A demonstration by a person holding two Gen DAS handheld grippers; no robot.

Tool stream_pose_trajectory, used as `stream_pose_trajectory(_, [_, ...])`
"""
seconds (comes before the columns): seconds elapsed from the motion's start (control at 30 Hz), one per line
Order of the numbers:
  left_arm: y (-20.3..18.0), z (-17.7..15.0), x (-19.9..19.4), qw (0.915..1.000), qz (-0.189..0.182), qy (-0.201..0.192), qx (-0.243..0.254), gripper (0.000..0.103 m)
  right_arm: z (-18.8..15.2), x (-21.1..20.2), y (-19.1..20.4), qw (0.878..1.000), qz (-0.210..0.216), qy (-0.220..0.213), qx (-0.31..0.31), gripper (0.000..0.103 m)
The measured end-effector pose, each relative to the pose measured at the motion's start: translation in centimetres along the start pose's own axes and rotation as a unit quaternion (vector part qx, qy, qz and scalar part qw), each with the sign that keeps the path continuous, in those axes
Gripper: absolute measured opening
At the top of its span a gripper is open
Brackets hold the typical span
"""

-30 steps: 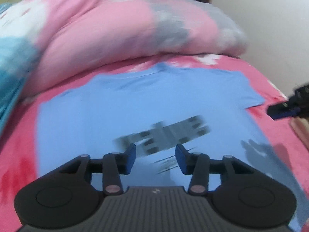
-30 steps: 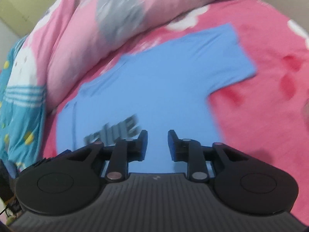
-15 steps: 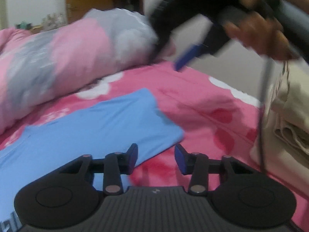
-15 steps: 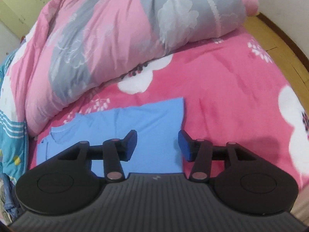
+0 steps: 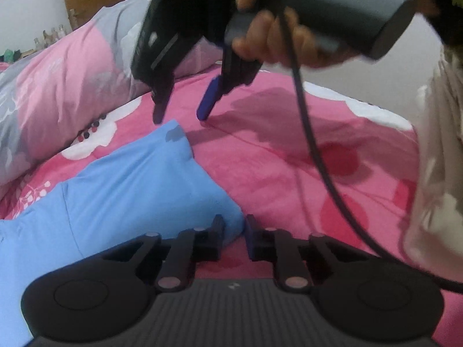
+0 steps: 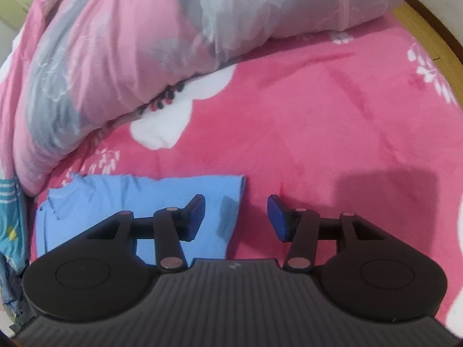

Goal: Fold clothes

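L tool [image 5: 234, 232] is sitting half-open, near sleeve corner of blue T-shirt [image 5: 121, 190] lying between its fingers, not pinched. R tool [image 6: 235, 217] is hovering wide open over far sleeve corner, edge running between its fingers (shirt extending leftward on bed [image 6: 318, 133]). Duvet [image 6: 130, 43] is lying beyond.

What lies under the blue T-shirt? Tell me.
The blue T-shirt lies flat on the pink flowered bedsheet, which shows all around its sleeve. The shirt itself hides whatever is directly beneath it. Behind it sits the pink-grey quilt.
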State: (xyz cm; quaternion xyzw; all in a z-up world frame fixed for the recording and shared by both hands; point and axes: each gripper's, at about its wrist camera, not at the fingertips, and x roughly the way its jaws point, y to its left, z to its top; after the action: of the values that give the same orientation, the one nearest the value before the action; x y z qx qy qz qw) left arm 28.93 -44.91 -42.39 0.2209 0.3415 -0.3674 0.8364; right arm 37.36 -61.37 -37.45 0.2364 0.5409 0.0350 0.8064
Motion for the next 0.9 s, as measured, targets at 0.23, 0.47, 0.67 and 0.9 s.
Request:
stream_pose_trajectory(0.23, [1.6,-0.6,-0.8,0.9973,-0.018,-0.009,-0.071,0.005,0.0,0.2,0.5,1.0,0.004,-0.005,-0.018,0.002])
stream_pose_trajectory(0.47, [4.5,-0.3,-4.4,0.9752,-0.056,-0.044,-0.21,0.004,0.3,-3.8,2.7,0.998,0.051,-0.031,-0.014,0.002])
stream_pose_trajectory(0.67, [7.6,-0.5,-7.3,0.9348,-0.069,-0.071,-0.341,0.004,0.8,-5.0,5.9,0.994,0.1,-0.03,-0.018,0.002])
stream_pose_trajectory(0.9, [10.2,-2.7,-9.7,0.883,-0.043,-0.086,-0.459,0.004,1.4,-3.2,10.7,0.989,0.136,-0.008,-0.049,0.002])
